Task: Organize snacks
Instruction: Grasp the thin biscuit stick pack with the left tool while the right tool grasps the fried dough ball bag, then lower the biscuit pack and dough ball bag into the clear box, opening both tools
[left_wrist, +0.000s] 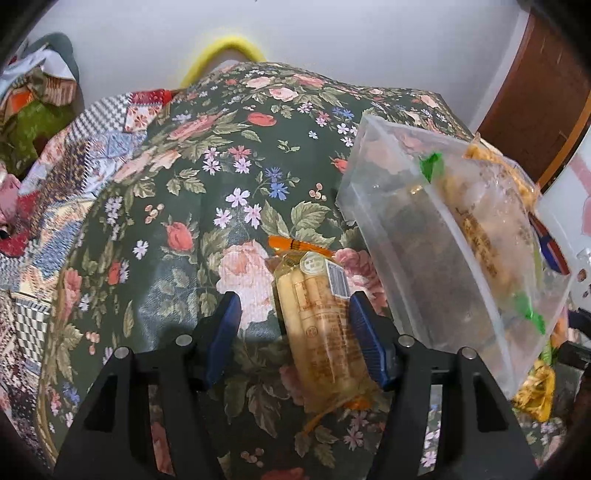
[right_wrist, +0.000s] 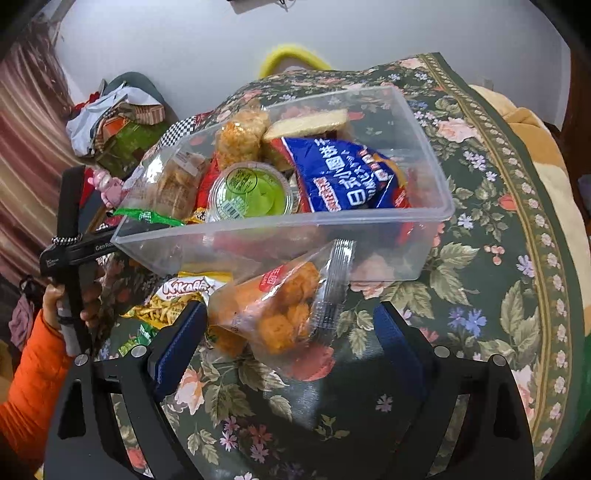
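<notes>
A: Where did the clear plastic bin (right_wrist: 424, 218) sit?

B: On the bench (right_wrist: 480, 295), toward its far side. In it lay a cookie bag (right_wrist: 343, 177), a jelly cup (right_wrist: 251, 192) left of that bag, and a puffed-snack pack (right_wrist: 242, 134) behind the cup.

A: And in front of the bin?

B: A bag of fried snack balls (right_wrist: 284, 314) leaned against its near wall, between the right gripper's (right_wrist: 291, 332) fingers. A fries packet (right_wrist: 177, 299) lay left of it.

A: The other side?

B: A pack of sausage sticks (left_wrist: 321, 328) lay on the bench left of the bin, between the left gripper's (left_wrist: 295, 328) fingers.
</notes>
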